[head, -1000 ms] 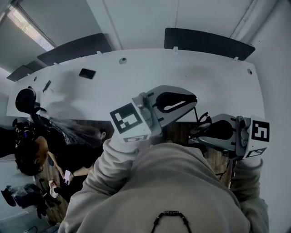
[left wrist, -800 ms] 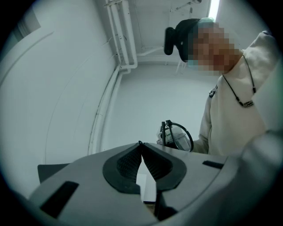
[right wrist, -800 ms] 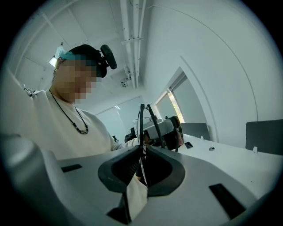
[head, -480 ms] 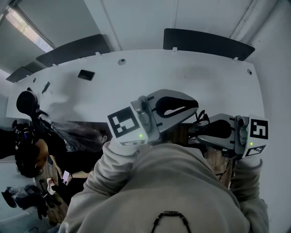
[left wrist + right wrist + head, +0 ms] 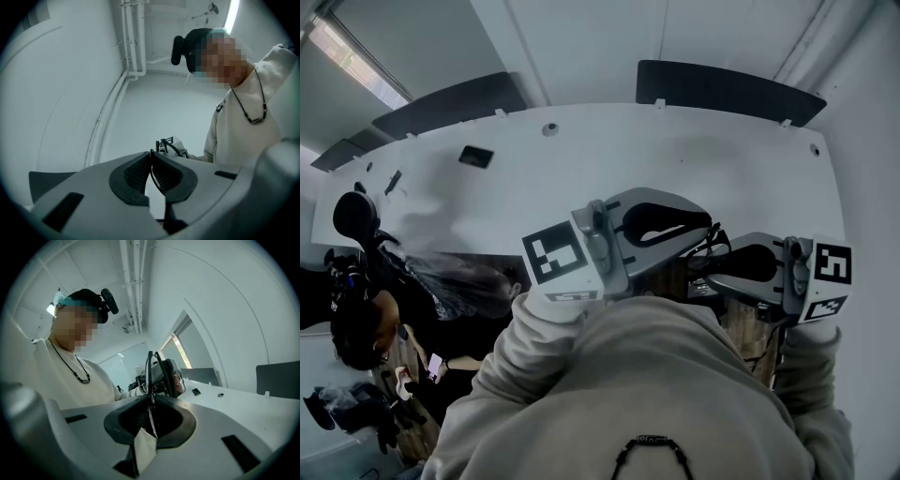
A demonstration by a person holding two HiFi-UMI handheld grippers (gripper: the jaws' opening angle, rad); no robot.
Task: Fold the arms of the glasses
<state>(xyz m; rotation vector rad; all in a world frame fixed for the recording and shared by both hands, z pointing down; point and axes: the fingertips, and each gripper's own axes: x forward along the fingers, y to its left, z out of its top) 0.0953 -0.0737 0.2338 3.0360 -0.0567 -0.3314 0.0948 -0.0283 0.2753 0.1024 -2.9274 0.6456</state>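
Two grey hand-held grippers meet in mid-air in front of the person's cream sweater (image 5: pixel 675 375), with a pair of thin black wire-framed glasses (image 5: pixel 713 247) held between them.

The left gripper (image 5: pixel 705 228) has its jaws almost fully together. In its own view the ribbed black pads (image 5: pixel 136 172) pinch a slim dark arm of the glasses (image 5: pixel 152 174), which curves down through the narrow slit between them. Just past this gripper's tips (image 5: pixel 151 153), the rest of the frame shows as a small tangle of black wire against the pale nose of the other tool.

The right gripper (image 5: pixel 711 272) stands a little wider but is also clamped. In its view a thin dark strand of the frame runs straight down between its pads at the tips (image 5: pixel 151 399). Directly beyond those tips the glasses (image 5: pixel 156 365) rise upright and nearly edge-on, as two narrow black loops side by side. Whether lenses sit in them is too fine to tell.

From the head view the glasses sit between the two noses, to the right of the left gripper and to the left of the right one, above the dark gap at the near edge of the white table (image 5: pixel 675 155). Each gripper's cube of square black-and-white markers (image 5: pixel 555 260) faces up at its rear end, nearest the person's sleeves.
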